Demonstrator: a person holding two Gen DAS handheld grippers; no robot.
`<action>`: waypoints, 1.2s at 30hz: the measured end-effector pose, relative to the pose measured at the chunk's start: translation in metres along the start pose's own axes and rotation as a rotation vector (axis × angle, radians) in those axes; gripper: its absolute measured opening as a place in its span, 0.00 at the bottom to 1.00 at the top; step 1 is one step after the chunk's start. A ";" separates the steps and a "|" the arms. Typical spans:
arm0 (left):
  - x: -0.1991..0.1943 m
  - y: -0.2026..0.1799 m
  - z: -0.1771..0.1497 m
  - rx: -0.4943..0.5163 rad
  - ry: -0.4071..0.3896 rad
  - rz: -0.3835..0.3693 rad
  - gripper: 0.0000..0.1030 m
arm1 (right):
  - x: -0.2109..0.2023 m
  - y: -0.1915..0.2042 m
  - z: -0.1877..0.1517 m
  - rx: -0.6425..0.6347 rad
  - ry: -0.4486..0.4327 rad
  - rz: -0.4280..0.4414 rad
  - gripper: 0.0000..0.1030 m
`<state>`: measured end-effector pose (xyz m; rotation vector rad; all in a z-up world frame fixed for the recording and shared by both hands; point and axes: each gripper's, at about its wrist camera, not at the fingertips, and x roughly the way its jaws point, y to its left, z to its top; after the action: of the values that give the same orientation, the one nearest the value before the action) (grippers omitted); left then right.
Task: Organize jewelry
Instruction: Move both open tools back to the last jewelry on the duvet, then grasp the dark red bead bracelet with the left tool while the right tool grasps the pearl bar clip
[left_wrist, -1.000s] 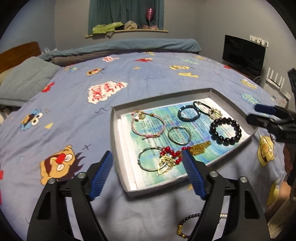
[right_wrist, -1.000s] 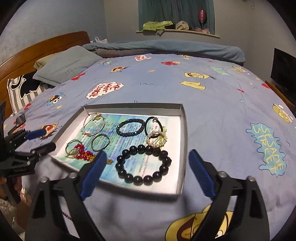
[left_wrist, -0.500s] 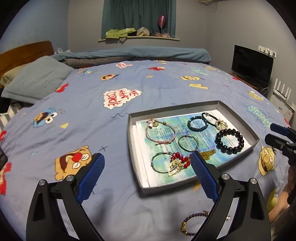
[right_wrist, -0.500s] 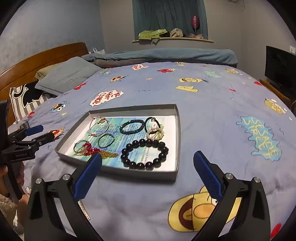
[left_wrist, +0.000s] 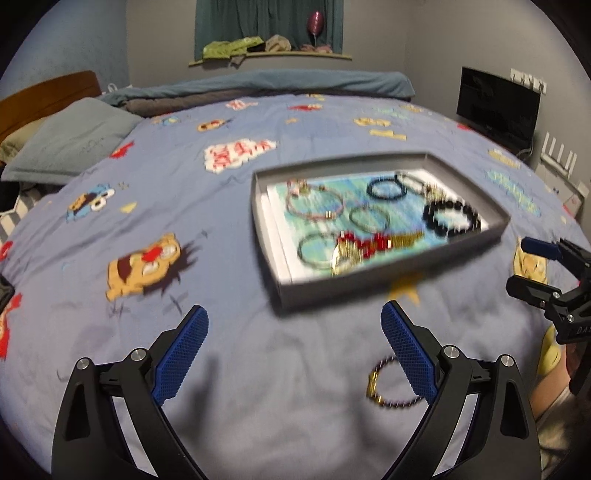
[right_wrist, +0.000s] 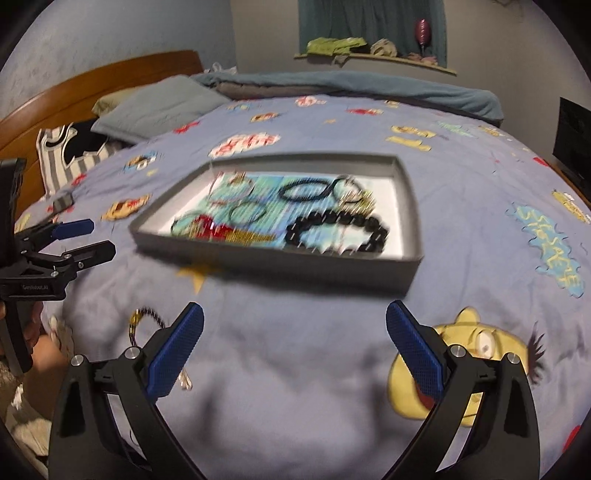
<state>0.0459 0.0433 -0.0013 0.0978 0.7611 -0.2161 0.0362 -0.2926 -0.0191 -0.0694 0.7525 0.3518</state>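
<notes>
A shallow grey tray (left_wrist: 391, 284) lies on the cartoon-print bedspread and holds several bracelets. Among them are a black bead bracelet (left_wrist: 452, 218), a red-bead and gold piece (left_wrist: 364, 245) and a pink cord bracelet (left_wrist: 314, 203). A loose purple-and-gold bead bracelet (left_wrist: 388, 384) lies on the bedspread outside the tray, by the right finger of my left gripper (left_wrist: 293, 317). That gripper is open and empty, short of the tray's near wall. My right gripper (right_wrist: 295, 312) is also open and empty in front of the tray (right_wrist: 280, 266). The loose bracelet (right_wrist: 142, 317) lies left of it.
A grey pillow (left_wrist: 74, 140) and wooden headboard (right_wrist: 92, 92) are at the far left. A rolled blanket (left_wrist: 258, 85) lies along the far edge of the bed. A dark screen (left_wrist: 496, 103) stands at the right. Striped clothing (right_wrist: 70, 155) lies near the pillow.
Both grippers have drawn back from the tray, which now lies farther ahead. The left jaws have spread wider. More of the loose bracelet shows.
</notes>
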 end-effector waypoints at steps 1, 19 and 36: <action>0.001 -0.001 -0.005 0.003 0.008 -0.002 0.91 | 0.003 0.002 -0.004 -0.005 0.009 0.005 0.95; 0.013 -0.005 -0.042 -0.030 0.080 -0.042 0.91 | 0.023 0.054 -0.038 -0.136 0.108 0.186 0.47; 0.015 -0.021 -0.045 0.023 0.075 -0.107 0.89 | 0.036 0.072 -0.040 -0.198 0.116 0.193 0.07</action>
<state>0.0215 0.0281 -0.0438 0.0876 0.8397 -0.3245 0.0102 -0.2220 -0.0685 -0.2057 0.8394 0.6102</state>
